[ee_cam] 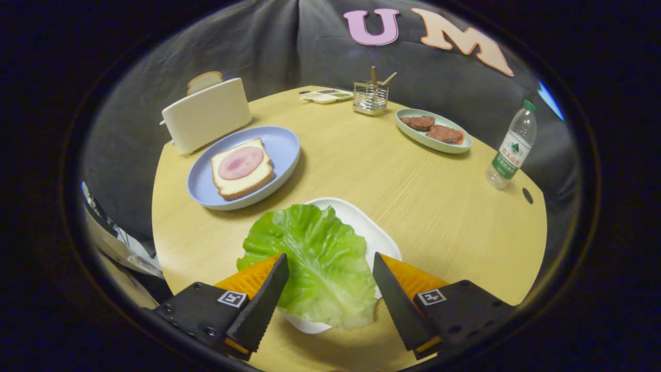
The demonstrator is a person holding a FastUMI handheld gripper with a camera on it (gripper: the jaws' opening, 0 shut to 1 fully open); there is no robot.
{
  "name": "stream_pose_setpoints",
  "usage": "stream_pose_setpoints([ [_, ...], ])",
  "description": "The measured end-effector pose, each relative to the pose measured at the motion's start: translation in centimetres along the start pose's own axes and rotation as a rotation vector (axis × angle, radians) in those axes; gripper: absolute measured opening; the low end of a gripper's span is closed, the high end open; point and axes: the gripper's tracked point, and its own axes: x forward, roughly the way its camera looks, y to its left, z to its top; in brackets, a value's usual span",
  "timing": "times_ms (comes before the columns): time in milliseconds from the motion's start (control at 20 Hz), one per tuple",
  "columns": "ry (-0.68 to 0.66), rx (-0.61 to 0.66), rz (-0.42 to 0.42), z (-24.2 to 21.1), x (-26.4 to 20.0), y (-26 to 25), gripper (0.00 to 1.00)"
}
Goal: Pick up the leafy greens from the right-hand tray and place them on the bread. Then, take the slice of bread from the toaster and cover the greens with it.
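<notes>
Hand-held gripper (330, 266) fingers spread wide, straddling leafy greens (314, 263) on white tray (374, 235); contact seemingly none. Bread (241, 169) on blue plate (281, 144) beyond.

bottle (511, 147) label: print too small to read; claw (330, 263) pads: square markers

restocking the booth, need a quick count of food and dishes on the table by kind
bread slices: 2 (toaster, blue plate)
ham: 1
meat patties: 2
lettuce leaf: 1, between the open gripper fingers
dishes: 4
total: 10
</notes>
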Motion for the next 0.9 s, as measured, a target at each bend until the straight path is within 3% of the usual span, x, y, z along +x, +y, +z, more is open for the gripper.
stream_pose_setpoints([
  [150,0.001,0.005,0.003,0.1,0.5,-0.2,0.97],
  [500,0.008,0.037,-0.015,0.3,0.8,-0.3,0.58],
  [600,0.008,0.030,-0.031,0.3,0.9,-0.2,0.28],
  [650,0.008,0.023,-0.027,0.3,1.3,0.0,0.28],
  [750,-0.007,-0.011,-0.058,1.1,-0.1,-0.1,0.12],
  [900,-0.017,-0.028,-0.071,1.5,0.4,0.6,0.04],
])
